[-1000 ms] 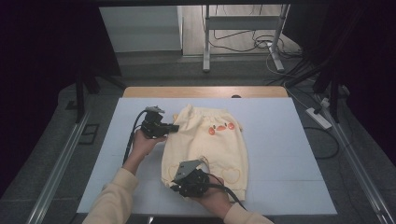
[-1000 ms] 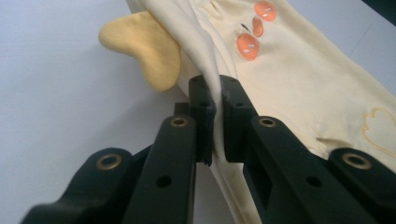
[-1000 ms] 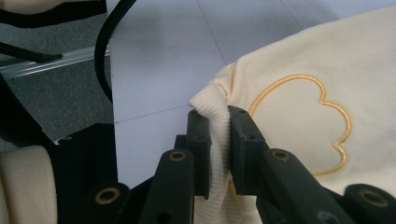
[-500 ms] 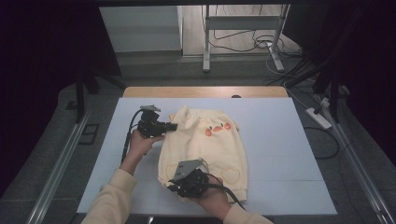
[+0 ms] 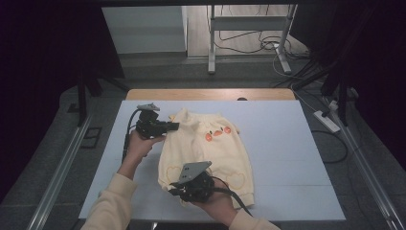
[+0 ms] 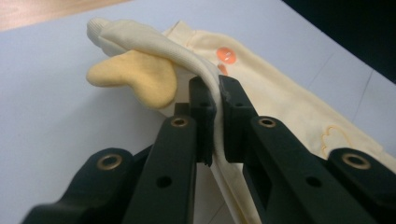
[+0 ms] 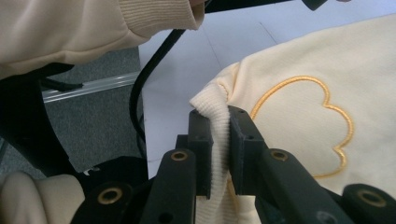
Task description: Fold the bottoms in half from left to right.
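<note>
The high view looks forward and down over the whole desk (image 5: 287, 143). Each gripper view sits close behind its own fingers; all three share the cream sweatshirt (image 5: 210, 148).

Pale yellow sweatshirt (image 5: 206, 153), spread flat mid-surface, nearer the left edge than the right. Orange motifs on the chest, outlined shapes low down. Ribbed hem toward the near edge; far left part lifted and folded over.
</note>
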{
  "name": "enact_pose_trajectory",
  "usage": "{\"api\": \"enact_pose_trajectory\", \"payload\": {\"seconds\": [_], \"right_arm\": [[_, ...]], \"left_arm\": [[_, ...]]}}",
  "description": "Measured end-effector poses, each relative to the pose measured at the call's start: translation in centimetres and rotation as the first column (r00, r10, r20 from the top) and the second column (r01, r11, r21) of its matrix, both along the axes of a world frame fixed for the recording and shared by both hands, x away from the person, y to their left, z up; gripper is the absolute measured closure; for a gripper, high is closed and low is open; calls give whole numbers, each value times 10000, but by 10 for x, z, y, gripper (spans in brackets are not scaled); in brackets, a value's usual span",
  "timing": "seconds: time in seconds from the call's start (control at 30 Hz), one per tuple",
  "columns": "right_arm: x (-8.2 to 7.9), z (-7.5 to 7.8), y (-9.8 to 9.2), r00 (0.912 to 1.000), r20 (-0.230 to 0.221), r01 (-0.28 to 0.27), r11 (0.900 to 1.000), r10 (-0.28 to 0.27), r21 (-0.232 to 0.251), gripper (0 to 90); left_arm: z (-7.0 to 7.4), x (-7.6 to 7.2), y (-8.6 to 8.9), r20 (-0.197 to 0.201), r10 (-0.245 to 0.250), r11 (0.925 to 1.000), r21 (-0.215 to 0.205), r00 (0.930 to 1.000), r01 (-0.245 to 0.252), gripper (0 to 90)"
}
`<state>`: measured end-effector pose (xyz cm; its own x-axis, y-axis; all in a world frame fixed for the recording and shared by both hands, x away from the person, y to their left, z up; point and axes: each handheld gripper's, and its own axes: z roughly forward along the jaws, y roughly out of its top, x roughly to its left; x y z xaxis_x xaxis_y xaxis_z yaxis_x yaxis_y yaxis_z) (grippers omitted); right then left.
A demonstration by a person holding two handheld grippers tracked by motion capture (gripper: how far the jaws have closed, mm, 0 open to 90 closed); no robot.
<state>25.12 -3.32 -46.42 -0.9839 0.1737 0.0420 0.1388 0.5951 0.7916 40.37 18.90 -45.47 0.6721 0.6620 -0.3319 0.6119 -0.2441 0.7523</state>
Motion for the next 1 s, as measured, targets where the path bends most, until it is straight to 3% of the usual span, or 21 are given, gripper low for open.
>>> {"api": "enact_pose_trajectory", "payload": {"seconds": [0.17, 0.3, 0.5, 0.7, 1.0], "right_arm": [[4, -6, -1, 9998, -159, 83, 9998, -86, -177, 801], [4, -3, 0, 9996, -290, 52, 9999, -49, 98, 804], [-3, 13, 1, 9999, 60, -128, 9980, 125, 616, 805], [-1, 9, -2, 10000, 23, -74, 9992, 73, 388, 806], [2, 3, -9, 9998, -149, 145, 9997, -142, 197, 805]], "left_arm": [[-6, 3, 4, -241, 85, 9998, -156, 9997, -89, 841], [8, -3, 11, 78, 118, 9992, -382, 9999, -115, 842], [24, -12, 19, 427, 226, 9978, -633, 9988, -198, 841], [15, -8, 11, 143, 204, 9995, -241, 9997, -200, 841], [7, -3, 9, -57, 175, 9995, -253, 9998, -176, 838]]}}
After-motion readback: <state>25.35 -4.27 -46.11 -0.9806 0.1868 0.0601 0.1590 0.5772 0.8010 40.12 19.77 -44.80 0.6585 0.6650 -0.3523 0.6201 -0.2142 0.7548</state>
